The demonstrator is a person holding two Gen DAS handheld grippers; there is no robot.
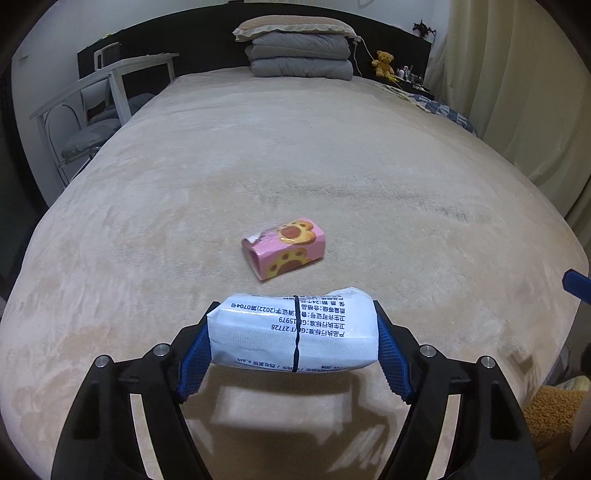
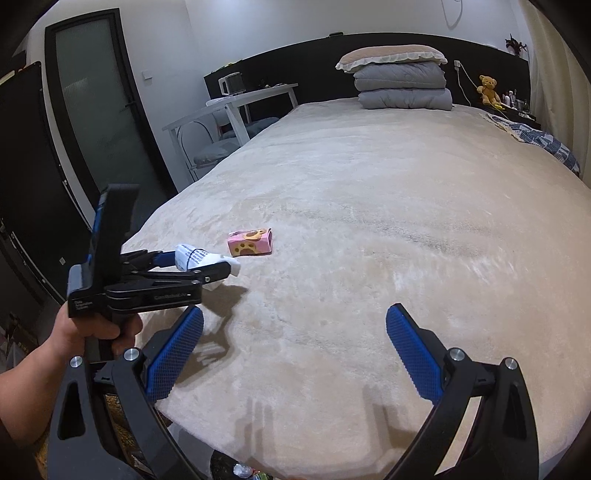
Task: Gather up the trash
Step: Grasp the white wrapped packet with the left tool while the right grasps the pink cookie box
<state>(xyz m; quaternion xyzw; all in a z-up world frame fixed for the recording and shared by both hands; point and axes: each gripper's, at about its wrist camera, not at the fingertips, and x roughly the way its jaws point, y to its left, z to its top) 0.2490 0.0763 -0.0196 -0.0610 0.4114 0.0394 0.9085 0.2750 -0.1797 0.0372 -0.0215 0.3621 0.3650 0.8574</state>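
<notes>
Left gripper (image 1: 293, 332) clamps a white pack (image 1: 293, 328) just above the bed (image 1: 332, 166); right gripper (image 2: 294, 354) hangs spread wide, holding nothing.

A pink box (image 1: 283, 246) lies on the cover at frame centre, just beyond the pack, with bare blanket between them. Folded quilts (image 1: 301, 55) and a pillow (image 1: 293, 26) are stacked at the top, a teddy (image 1: 384, 62) upper right, a white table (image 1: 107, 85) upper left. In the right view, a hand (image 2: 99, 328) at lower left grips the left gripper's handle, fingers levelled toward the box; the right gripper's blue pads (image 2: 412, 354) hover low over the bed's near edge.
</notes>
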